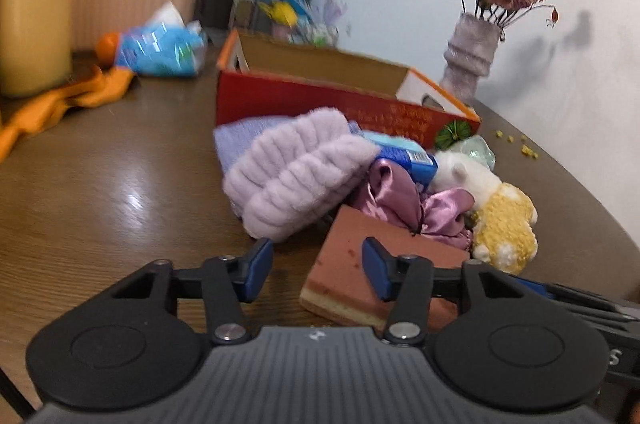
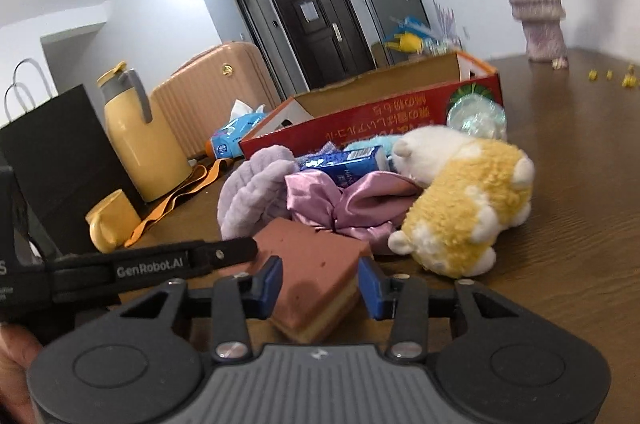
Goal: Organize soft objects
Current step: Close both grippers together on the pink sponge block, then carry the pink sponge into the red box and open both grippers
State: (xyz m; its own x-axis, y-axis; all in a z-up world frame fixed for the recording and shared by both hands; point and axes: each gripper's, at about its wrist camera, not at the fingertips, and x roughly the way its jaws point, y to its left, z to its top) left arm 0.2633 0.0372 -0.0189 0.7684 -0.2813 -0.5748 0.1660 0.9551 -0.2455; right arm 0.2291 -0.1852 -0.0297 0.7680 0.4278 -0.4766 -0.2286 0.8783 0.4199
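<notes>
1. Your left gripper has its jaws spread wide with nothing between the blue pads; the pink sponge lies on the counter just ahead, under and beside the right-hand jaw.
2. Your right gripper also has its jaws wide apart, one on each side of the near corner of the same sponge; whether the pads touch it cannot be told.
3. Beyond the left jaws, the fluffy lilac headband sits directly ahead, resting against the far edge of the sponge.
4. To the right of that, ahead of the right-hand jaw, lies the shiny purple scrunchie, with a blue packet just behind it.
5. Further right, the yellow and white plush toy lies on its side, touching the scrunchie.
6. Behind the whole heap stands the open red cardboard box, long side towards you.
7. From the right jaws, the plush toy is ahead and to the right, the scrunchie straight ahead, the headband ahead and left.
8. The left gripper's black arm crosses just left of your right jaws.
</notes>
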